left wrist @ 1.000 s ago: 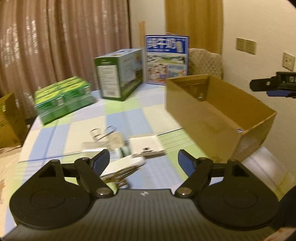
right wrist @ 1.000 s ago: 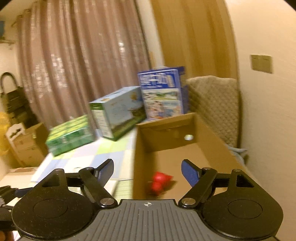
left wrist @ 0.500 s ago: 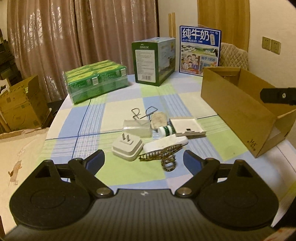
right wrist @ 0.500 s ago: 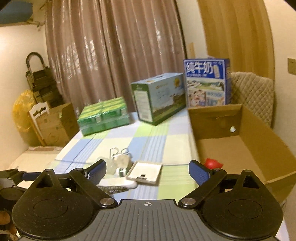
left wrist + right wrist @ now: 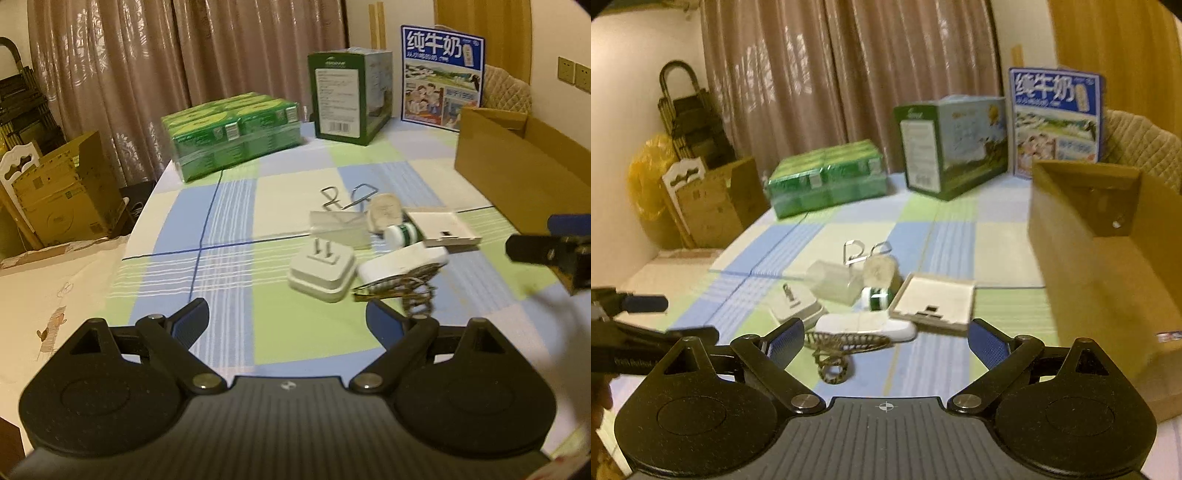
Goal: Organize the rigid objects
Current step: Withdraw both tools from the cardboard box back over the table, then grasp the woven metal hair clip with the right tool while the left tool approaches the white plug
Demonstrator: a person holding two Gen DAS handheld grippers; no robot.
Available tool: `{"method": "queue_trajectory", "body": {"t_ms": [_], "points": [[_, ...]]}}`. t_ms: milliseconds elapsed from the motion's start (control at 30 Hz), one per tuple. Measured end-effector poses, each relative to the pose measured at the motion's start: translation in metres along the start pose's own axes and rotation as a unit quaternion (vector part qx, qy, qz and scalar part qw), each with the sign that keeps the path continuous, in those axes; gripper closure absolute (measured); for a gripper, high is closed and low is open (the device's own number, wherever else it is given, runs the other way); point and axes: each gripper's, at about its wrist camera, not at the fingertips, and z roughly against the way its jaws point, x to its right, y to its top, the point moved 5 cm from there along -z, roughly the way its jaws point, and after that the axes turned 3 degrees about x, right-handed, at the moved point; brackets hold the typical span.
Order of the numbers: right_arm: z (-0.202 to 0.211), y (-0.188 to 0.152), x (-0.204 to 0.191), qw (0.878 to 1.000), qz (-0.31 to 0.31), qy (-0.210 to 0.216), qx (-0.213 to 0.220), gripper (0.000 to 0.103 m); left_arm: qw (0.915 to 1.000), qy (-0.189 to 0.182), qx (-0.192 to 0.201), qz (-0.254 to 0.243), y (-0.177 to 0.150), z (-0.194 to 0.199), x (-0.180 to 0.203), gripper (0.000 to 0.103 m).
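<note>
A cluster of small objects lies mid-table: a white plug adapter (image 5: 322, 272), a white oblong case (image 5: 402, 260), a brass hair clip (image 5: 400, 289), a green-white bottle (image 5: 403, 234), a white square plate (image 5: 443, 229), a clear binder clip (image 5: 341, 225). My left gripper (image 5: 287, 321) is open and empty, just short of the adapter. My right gripper (image 5: 886, 341) is open and empty, over the hair clip (image 5: 846, 345) and case (image 5: 866, 326). The open cardboard box (image 5: 1108, 258) stands at the right.
A green carton pack (image 5: 232, 134), a green box (image 5: 349, 96) and a blue milk box (image 5: 441, 77) stand at the table's far side. Cardboard boxes (image 5: 62, 192) sit on the floor to the left. The right gripper shows at the right edge of the left wrist view (image 5: 546, 251).
Both grippers have swung left, from the cardboard box toward the cluster of small objects. The right gripper has come down close over the hair clip. Both stay open.
</note>
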Motion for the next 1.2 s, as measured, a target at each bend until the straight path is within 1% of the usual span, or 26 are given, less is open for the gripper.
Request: {"method": "queue_trajectory", "body": {"t_ms": [100, 133, 233, 300, 367, 467, 533, 567, 600, 733, 900, 1033, 1200], "points": [[-0.018, -0.008, -0.010, 1.000, 0.003, 0.005, -0.008, 0.012, 1.0000, -0.003, -0.003, -0.006, -0.003, -0.013, -0.009, 0.013], [-0.023, -0.011, -0.013, 1.000, 0.006, 0.007, -0.009, 0.015, 0.9999, -0.007, -0.004, -0.009, -0.003, -0.017, -0.012, 0.013], [-0.041, -0.020, -0.021, 1.000, 0.016, 0.008, -0.024, 0.021, 0.9995, -0.029, -0.005, -0.015, -0.005, -0.029, -0.017, 0.014], [-0.052, -0.027, -0.027, 0.999, 0.019, 0.009, -0.033, 0.024, 0.9989, -0.046, -0.009, -0.008, -0.005, -0.036, -0.019, 0.014], [-0.061, -0.032, -0.031, 0.999, 0.024, 0.010, -0.041, 0.029, 0.9980, -0.063, -0.011, -0.002, -0.003, -0.042, -0.020, 0.014], [-0.073, -0.039, -0.034, 0.998, 0.025, 0.008, -0.051, 0.037, 0.9974, -0.071, -0.009, -0.006, 0.001, -0.049, -0.019, 0.014], [-0.081, -0.042, -0.037, 0.998, 0.029, 0.006, -0.055, 0.040, 0.9973, -0.072, -0.012, -0.009, 0.002, -0.055, -0.021, 0.014], [-0.084, -0.044, -0.039, 0.998, 0.031, 0.005, -0.055, 0.044, 0.9973, -0.072, -0.012, -0.009, 0.003, -0.056, -0.021, 0.014], [-0.086, -0.044, -0.040, 0.998, 0.033, 0.004, -0.054, 0.045, 0.9974, -0.070, -0.013, -0.008, 0.004, -0.058, -0.023, 0.014], [-0.095, -0.047, -0.045, 0.998, 0.040, 0.000, -0.053, 0.057, 0.9971, -0.074, -0.018, 0.005, 0.005, -0.061, -0.025, 0.014], [-0.104, -0.049, -0.046, 0.997, 0.044, -0.008, -0.059, 0.065, 0.9968, -0.078, -0.020, -0.007, 0.005, -0.064, -0.020, 0.014], [-0.106, -0.049, -0.045, 0.997, 0.042, -0.007, -0.060, 0.075, 0.9966, -0.078, -0.024, -0.012, 0.003, -0.066, -0.019, 0.014], [-0.104, -0.050, -0.045, 0.997, 0.050, -0.010, -0.061, 0.076, 0.9965, -0.078, -0.027, -0.013, 0.002, -0.069, -0.016, 0.014]]}}
